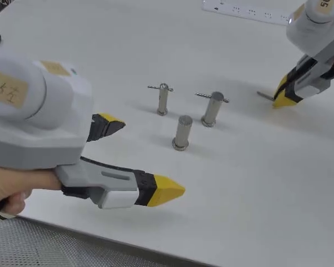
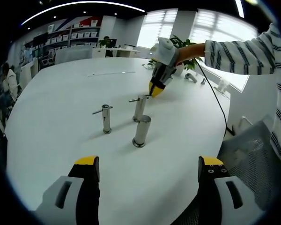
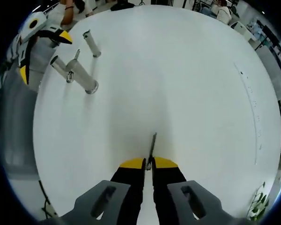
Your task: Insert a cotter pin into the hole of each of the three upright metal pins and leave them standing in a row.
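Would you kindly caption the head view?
Right tongs shut on a thin metal cotter pin near three upright silver metal pins.

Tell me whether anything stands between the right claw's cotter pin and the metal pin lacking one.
Yes. The fitted metal pin nearer the right claw, which is shut on the cotter pin, stands roughly on the straight line to the bare metal pin.

White round table (image 2: 61,93), bright windows (image 2: 215,30), wall shelves (image 2: 82,35) behind
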Motion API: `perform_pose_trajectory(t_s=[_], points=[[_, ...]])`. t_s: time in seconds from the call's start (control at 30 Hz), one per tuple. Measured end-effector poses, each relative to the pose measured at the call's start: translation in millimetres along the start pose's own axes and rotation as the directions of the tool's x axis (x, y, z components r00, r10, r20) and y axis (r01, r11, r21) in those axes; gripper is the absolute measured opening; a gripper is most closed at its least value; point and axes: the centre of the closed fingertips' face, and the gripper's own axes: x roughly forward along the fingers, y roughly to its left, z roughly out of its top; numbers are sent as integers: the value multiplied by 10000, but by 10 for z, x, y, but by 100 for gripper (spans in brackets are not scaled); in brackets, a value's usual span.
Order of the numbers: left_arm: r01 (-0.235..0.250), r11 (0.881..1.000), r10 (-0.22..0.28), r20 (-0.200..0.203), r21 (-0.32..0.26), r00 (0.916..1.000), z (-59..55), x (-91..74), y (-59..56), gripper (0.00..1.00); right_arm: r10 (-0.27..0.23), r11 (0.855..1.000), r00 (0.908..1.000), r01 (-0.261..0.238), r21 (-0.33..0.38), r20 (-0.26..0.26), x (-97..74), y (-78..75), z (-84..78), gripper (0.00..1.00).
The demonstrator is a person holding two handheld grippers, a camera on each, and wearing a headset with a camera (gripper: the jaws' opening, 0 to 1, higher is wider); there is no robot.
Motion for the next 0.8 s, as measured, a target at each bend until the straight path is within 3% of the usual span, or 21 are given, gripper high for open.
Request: perform_pose_trajectory(t_s=[0.3,0.8], points=[[166,9998,-165,-88,52,9998,-6,36,-52,86,41,9996,9998,-46,265,172,0,-13,-18,4],[125,9998,-127,92,154,9999,55,7,-62,85,-1017,9947,9946,1020,-100,216,-10,-1,-4,3]])
